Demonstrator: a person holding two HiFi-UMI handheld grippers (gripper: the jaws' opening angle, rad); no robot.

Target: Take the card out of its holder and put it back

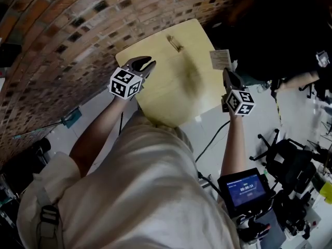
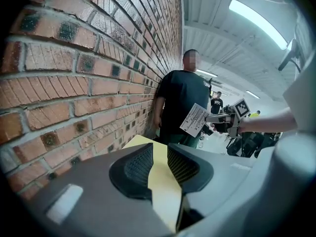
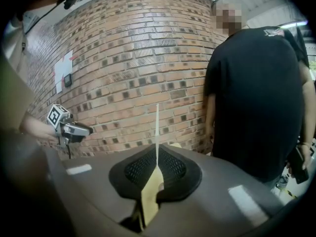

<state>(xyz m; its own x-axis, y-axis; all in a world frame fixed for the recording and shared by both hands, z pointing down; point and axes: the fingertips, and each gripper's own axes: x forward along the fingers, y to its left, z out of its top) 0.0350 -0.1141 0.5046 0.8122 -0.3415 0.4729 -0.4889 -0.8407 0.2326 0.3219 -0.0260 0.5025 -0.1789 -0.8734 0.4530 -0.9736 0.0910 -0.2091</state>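
The white printed card [image 1: 220, 59] is off the table, pinched by its lower edge in my right gripper [image 1: 226, 72], which is shut on it past the table's right edge. In the right gripper view the card [image 3: 157, 127] stands edge-on, rising straight from between the pads. The small card holder [image 1: 175, 43] sits on the far part of the pale yellow table [image 1: 171, 92]. My left gripper [image 1: 144, 63] hovers over the table's left corner, jaws open with nothing between them. Only tabletop shows through its gap [image 2: 159, 149]. The left gripper view also catches the card [image 2: 194, 120].
A person in a black shirt [image 3: 256, 93] stands close beyond the table's far side. The brick wall [image 1: 62, 40] runs along the left. An office chair [image 1: 290, 165] and a small lit screen [image 1: 245, 189] are at the lower right.
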